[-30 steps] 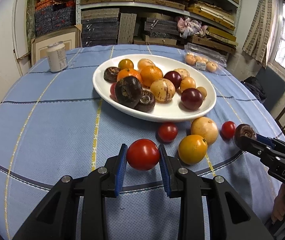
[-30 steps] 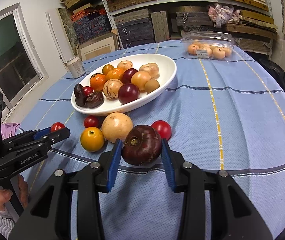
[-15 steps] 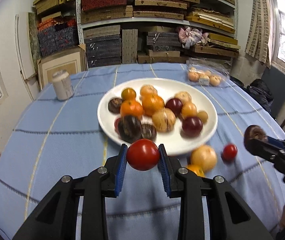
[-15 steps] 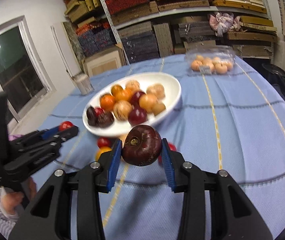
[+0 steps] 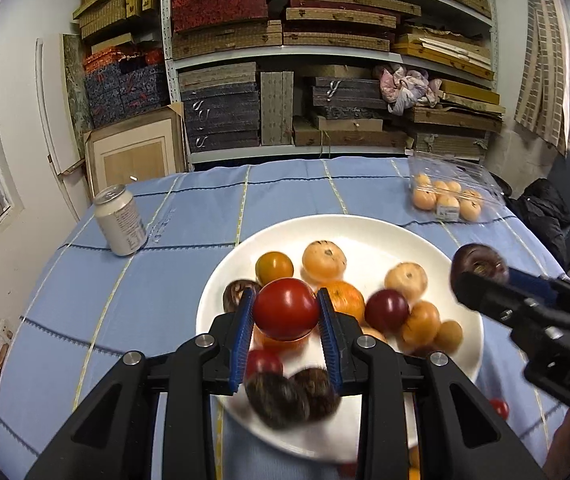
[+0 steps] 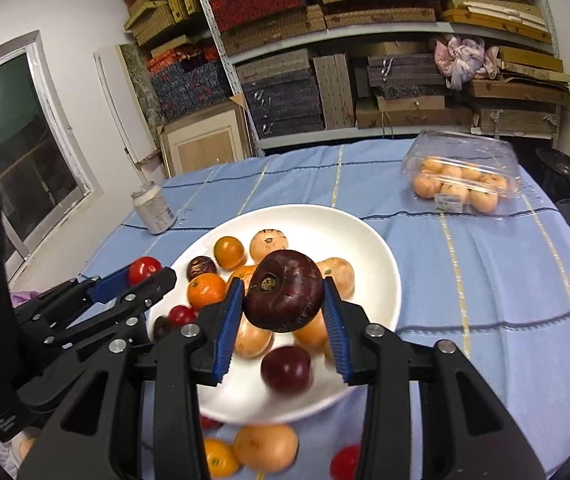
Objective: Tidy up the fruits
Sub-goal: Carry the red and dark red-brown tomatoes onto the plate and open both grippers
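My left gripper point(image 5: 286, 314) is shut on a red tomato point(image 5: 286, 309) and holds it above the near left part of the white plate point(image 5: 373, 228). My right gripper point(image 6: 284, 300) is shut on a dark purple fruit point(image 6: 285, 291) and holds it above the plate's point(image 6: 317, 216) middle. The plate carries several orange, tan, dark red and dark purple fruits. The right gripper with its dark fruit point(image 5: 479, 264) shows at the right of the left wrist view. The left gripper with its tomato point(image 6: 144, 270) shows at the left of the right wrist view.
Loose fruits lie on the blue cloth in front of the plate: an orange one point(image 6: 218, 458), a tan one point(image 6: 266, 448) and small red tomatoes point(image 6: 345, 460). A drink can point(image 5: 120, 220) stands far left. A clear box of small orange fruits point(image 5: 451, 196) lies far right. Shelves stand behind.
Both grippers have risen from the cloth and moved forward over the plate, each still holding its fruit.
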